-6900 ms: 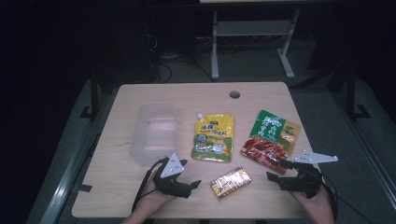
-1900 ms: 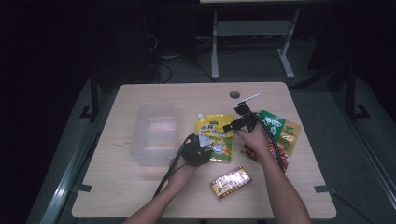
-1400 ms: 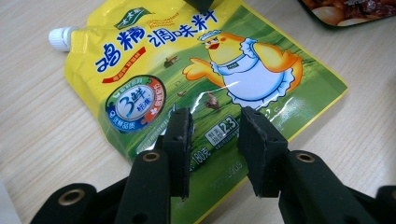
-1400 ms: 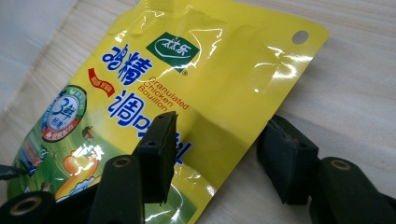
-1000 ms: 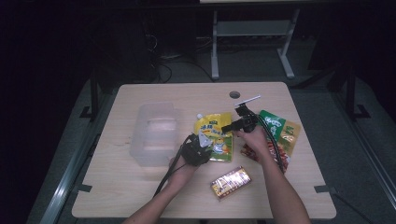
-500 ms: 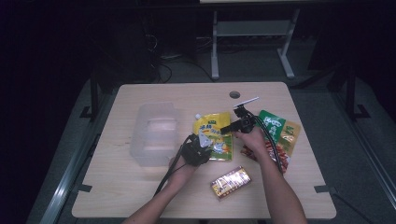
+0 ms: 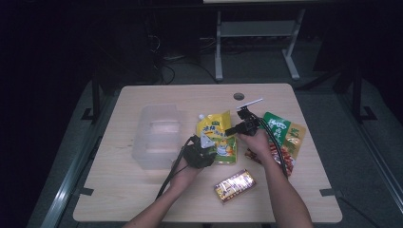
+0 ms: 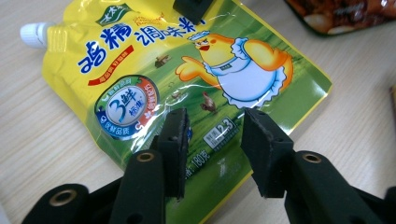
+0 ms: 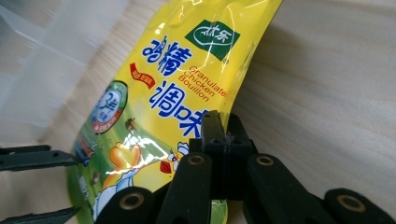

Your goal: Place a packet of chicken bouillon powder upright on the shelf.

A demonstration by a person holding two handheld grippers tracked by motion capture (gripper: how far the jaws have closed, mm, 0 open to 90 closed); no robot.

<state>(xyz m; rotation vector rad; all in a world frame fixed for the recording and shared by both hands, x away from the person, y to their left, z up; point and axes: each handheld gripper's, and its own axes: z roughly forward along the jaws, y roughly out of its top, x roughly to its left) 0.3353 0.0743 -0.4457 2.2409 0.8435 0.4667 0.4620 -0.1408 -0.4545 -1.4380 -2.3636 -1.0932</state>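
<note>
right tool (image 9: 219, 140) clamped on yellow pouch (image 9: 159, 93) edge, left tool (image 8: 215, 149) jaws apart over pouch, just opening

The high view looks forward and down from above the person's side onto the whole table (image 7: 142, 199), from well back. The left gripper view rides low and close, looking along its jaws at the pouch (image 8: 187, 79) from its bottom edge. The right gripper view sits closer still, at the pouch's side edge, looking across it toward the left gripper (image 9: 32, 186). All three views share the pouch; the left gripper view also catches a tip of the right gripper (image 8: 190, 8).
</note>
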